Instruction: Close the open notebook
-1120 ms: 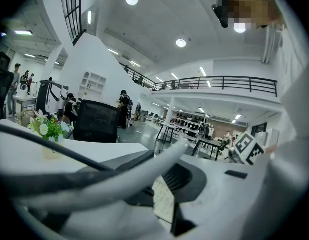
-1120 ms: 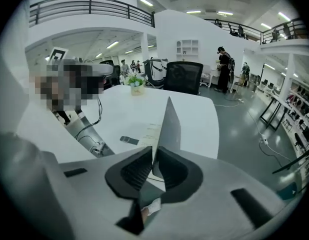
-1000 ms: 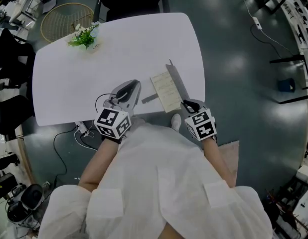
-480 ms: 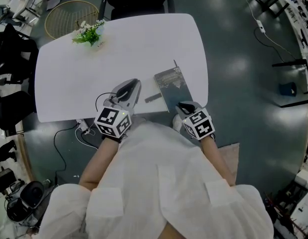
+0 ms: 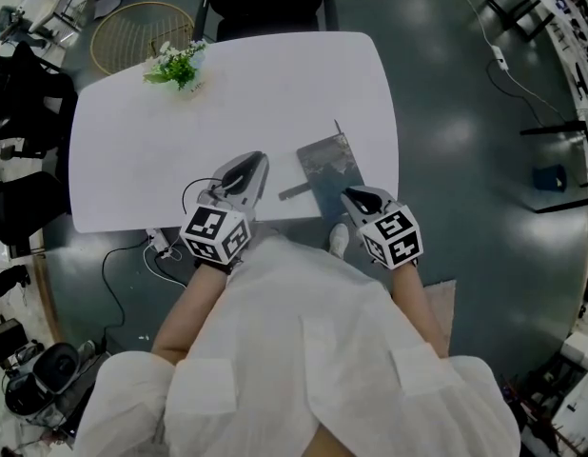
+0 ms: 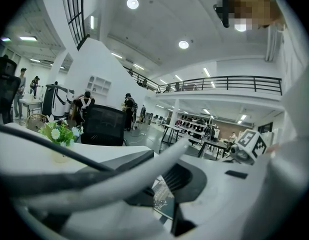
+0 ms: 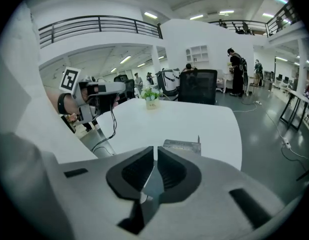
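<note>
Gripping nothing: right gripper (image 5: 355,196) clenched | left gripper (image 5: 258,161) clenched, empty | notebook (image 5: 327,165) closed

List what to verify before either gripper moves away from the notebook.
1. Notebook closed, dark cover up: ok.
2. Notebook fully on the table, near its front edge: cannot tell.
3. Right gripper fingers together, nothing between them: ok.
4. Right gripper clear of the notebook: cannot tell.
5. Left gripper apart from the notebook: ok.
6. Left gripper fingers open or shut: cannot tell.
</note>
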The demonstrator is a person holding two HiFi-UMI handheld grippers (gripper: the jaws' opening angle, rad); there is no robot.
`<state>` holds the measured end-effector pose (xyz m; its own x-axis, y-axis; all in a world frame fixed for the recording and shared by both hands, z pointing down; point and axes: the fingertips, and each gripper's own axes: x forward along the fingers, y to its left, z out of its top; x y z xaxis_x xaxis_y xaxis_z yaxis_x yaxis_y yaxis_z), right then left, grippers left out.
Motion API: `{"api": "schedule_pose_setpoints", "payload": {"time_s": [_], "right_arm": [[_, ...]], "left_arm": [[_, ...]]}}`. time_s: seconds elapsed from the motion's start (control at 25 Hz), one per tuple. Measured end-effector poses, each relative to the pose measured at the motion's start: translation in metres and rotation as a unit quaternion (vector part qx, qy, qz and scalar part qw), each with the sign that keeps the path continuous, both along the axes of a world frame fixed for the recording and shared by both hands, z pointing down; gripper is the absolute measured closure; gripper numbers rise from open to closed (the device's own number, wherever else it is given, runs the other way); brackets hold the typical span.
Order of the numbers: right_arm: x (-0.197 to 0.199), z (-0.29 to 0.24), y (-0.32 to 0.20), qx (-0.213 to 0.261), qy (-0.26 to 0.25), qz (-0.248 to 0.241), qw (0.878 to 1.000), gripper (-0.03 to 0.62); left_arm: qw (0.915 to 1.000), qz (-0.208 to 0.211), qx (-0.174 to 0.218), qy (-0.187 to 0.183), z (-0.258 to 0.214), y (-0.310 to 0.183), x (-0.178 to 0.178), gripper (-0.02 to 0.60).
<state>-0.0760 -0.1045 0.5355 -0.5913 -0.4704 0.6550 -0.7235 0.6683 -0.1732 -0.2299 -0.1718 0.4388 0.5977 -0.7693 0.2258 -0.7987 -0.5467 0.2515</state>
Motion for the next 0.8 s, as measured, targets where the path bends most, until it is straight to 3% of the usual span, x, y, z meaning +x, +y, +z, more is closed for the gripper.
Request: {"api": "schedule_pose_setpoints", "payload": {"time_s": [0.12, 0.2, 0.36, 0.44, 0.56, 0.8], "right_arm": [[0.008, -0.029, -0.016, 0.041, -0.041, 0.027, 0.998, 0.580], [0.017, -0.055, -0.029, 0.077, -0.095, 0.061, 0.991, 0.586], [0.046, -0.105, -0.052, 0.142, -0.232, 0.147, 0.951, 0.589], [0.056, -0.123, -0.056, 0.170, -0.265, 0.169, 0.934, 0.589], [0.061, -0.144, -0.057, 0.233, -0.247, 0.174, 0.924, 0.589], [0.062, -0.171, -0.059, 0.331, -0.120, 0.142, 0.925, 0.591]], "left_arm": [[1.0000, -0.002, 0.005, 0.002, -0.006, -0.002, -0.002, 0.555], [0.9999, -0.005, 0.009, 0.004, -0.010, -0.003, -0.004, 0.555], [0.9997, -0.012, 0.020, 0.009, -0.020, -0.006, -0.008, 0.555], [0.9995, -0.014, 0.026, 0.010, -0.026, -0.007, -0.009, 0.555], [0.9992, -0.018, 0.036, 0.009, -0.035, -0.008, -0.013, 0.555], [0.9977, -0.023, 0.064, 0.002, -0.056, -0.012, -0.021, 0.555]]}}
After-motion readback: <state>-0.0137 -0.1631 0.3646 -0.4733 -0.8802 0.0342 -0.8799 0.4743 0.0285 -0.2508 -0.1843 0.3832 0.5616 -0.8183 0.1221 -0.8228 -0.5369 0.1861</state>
